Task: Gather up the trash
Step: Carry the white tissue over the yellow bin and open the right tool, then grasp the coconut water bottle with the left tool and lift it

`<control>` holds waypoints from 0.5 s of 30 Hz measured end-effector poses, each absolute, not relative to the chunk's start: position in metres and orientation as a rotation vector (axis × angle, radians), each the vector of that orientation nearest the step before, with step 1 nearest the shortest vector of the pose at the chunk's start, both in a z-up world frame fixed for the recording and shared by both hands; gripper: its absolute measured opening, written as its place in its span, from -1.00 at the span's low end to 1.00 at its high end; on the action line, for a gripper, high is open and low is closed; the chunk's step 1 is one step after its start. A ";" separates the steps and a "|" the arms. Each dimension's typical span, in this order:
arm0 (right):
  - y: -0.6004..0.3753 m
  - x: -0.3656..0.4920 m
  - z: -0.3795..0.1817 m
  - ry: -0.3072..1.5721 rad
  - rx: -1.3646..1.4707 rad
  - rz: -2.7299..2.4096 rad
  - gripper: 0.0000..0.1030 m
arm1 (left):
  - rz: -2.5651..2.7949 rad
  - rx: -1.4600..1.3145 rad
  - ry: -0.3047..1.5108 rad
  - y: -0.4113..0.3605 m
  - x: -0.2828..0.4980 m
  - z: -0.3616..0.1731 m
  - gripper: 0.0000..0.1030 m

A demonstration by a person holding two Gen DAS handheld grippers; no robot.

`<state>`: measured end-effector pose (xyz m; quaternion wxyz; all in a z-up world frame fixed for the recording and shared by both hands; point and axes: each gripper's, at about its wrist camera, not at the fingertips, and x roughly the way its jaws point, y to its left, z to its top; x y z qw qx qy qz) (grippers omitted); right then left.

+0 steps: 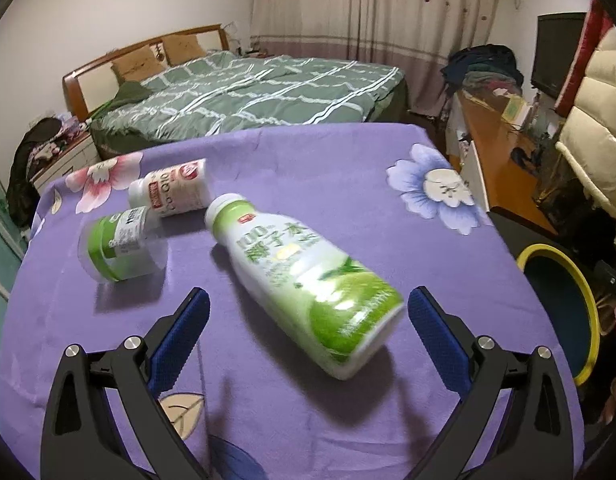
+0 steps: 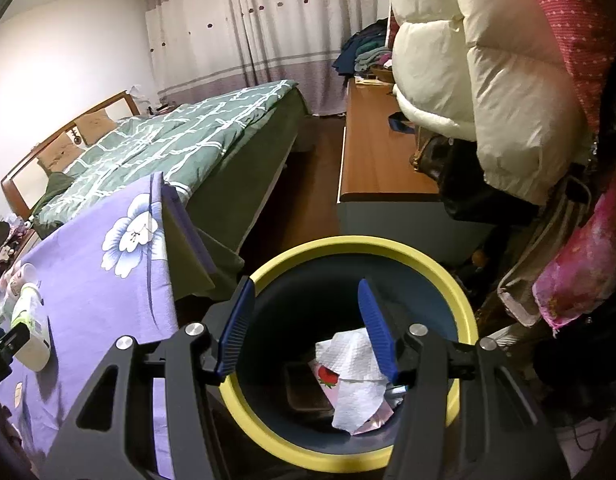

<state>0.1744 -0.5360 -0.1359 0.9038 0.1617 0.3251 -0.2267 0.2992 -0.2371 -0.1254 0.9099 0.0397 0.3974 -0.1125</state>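
The collecting is partly done, judging by the bin: the yellow-rimmed trash bin (image 2: 350, 456) beside the table already holds crumpled white paper towel (image 2: 354, 364) and a wrapper with a strawberry print (image 2: 327, 376). The right gripper (image 2: 306, 330) hangs over the bin's mouth with its jaws parted and nothing between them. Three items are left on the purple floral tablecloth (image 1: 308, 168), all lying on their sides: a large green-and-white drink bottle (image 1: 304, 280), a smaller green-labelled bottle (image 1: 116, 244), and a red-labelled white bottle (image 1: 172, 194) behind it. The left gripper (image 1: 308, 316) is spread wide, its blue pads on either side of the large bottle's base without touching it, so that bottle looks like the next pickup.
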 end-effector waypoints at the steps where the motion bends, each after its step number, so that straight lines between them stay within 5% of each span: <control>1: -0.536 0.175 -0.136 0.672 0.339 -0.461 0.01 | -0.226 0.074 0.830 -0.232 0.301 -0.126 0.90; 15: -0.521 0.185 -0.133 0.673 0.333 -0.412 0.01 | -0.202 0.027 0.880 -0.174 0.309 -0.115 0.90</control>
